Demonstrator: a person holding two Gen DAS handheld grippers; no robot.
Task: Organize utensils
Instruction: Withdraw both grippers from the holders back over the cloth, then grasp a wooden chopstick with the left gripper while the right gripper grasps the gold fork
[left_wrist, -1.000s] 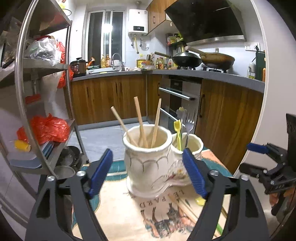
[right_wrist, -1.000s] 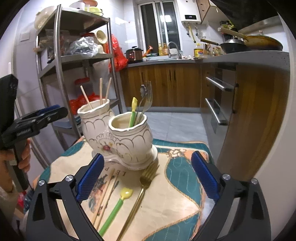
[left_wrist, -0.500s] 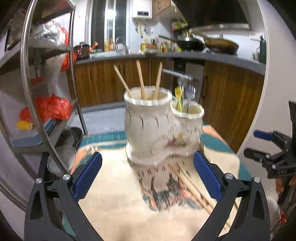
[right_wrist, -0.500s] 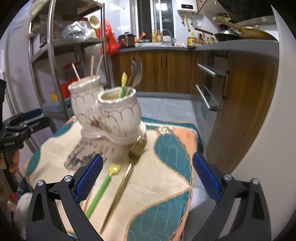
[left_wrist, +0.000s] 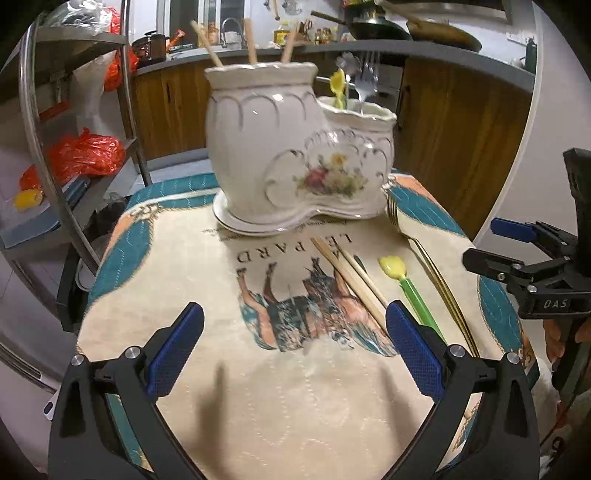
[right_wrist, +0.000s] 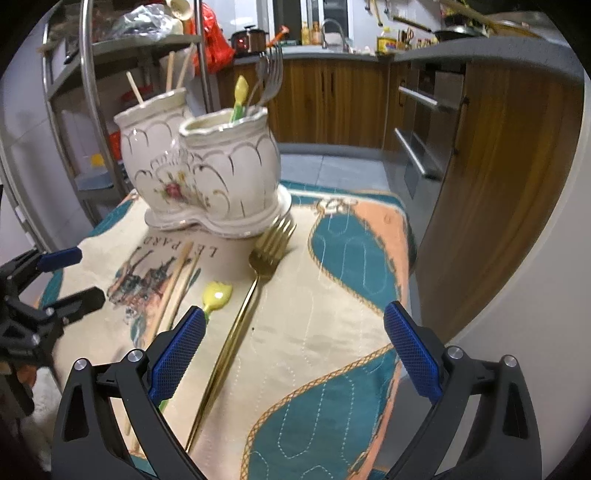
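Note:
A white ceramic two-pot holder (left_wrist: 295, 147) (right_wrist: 207, 166) stands on the patterned cloth, with chopsticks in the taller pot and a yellow spoon and forks in the lower one. In front of it lie a pair of chopsticks (left_wrist: 351, 280) (right_wrist: 177, 277), a green-handled spoon with a yellow head (left_wrist: 393, 267) (right_wrist: 216, 295) and a gold fork (left_wrist: 424, 251) (right_wrist: 243, 314). My left gripper (left_wrist: 293, 332) hovers open over the cloth, its right finger beside the chopsticks' near ends. My right gripper (right_wrist: 295, 332) is open, with the fork's handle just inside its left finger. Nothing is held.
The cloth (right_wrist: 332, 332) covers a small table whose right edge drops off toward wooden cabinets (right_wrist: 498, 184). A metal shelf rack (left_wrist: 74, 147) with red bags stands to the left. Each gripper shows in the other's view, at the sides (left_wrist: 517, 258) (right_wrist: 55, 288).
Both grippers have sunk and tipped down toward the cloth, so the holder sits higher in both views. The left jaws have widened. The loose utensils have not moved.

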